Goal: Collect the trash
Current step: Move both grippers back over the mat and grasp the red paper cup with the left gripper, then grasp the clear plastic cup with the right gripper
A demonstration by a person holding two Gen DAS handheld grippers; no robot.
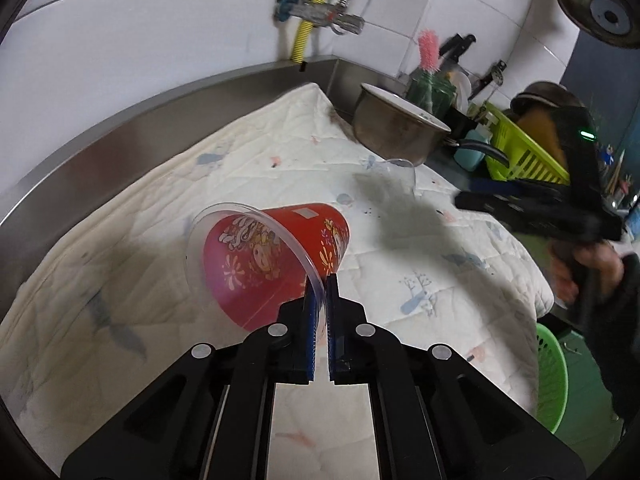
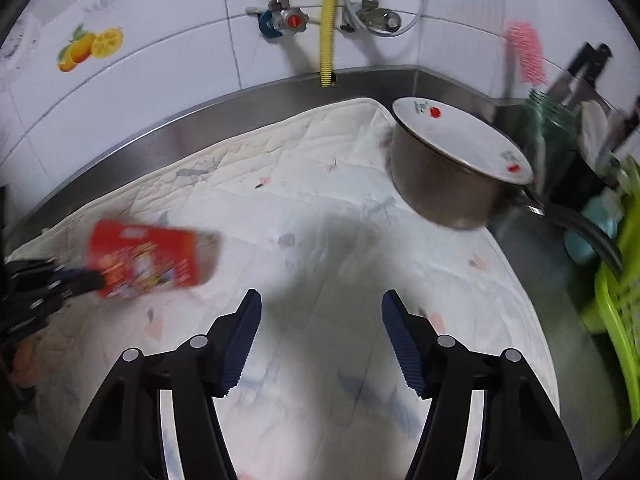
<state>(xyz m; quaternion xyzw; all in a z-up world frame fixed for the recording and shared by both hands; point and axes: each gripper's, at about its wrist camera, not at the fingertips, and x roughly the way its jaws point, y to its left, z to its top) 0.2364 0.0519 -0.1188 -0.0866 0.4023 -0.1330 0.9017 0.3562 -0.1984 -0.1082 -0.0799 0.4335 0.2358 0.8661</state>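
No legible text, red cup (image 1: 276,264) print of cartoon figures and white label patch unreadable

Steel counter (image 2: 132,136) under quilted cloth (image 2: 320,216); metal pot (image 2: 436,184) on cloth edge.

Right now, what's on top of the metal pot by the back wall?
A white plate with small red flower prints lies over the metal pot like a lid, tilted. It hides the pot's inside, so any contents cannot be seen.

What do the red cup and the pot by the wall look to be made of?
Red cup: likely thin glossy plastic, since its rim is clear and light shows through the printed wall. Pot: probably stainless steel, with a dull grey brushed-looking side.
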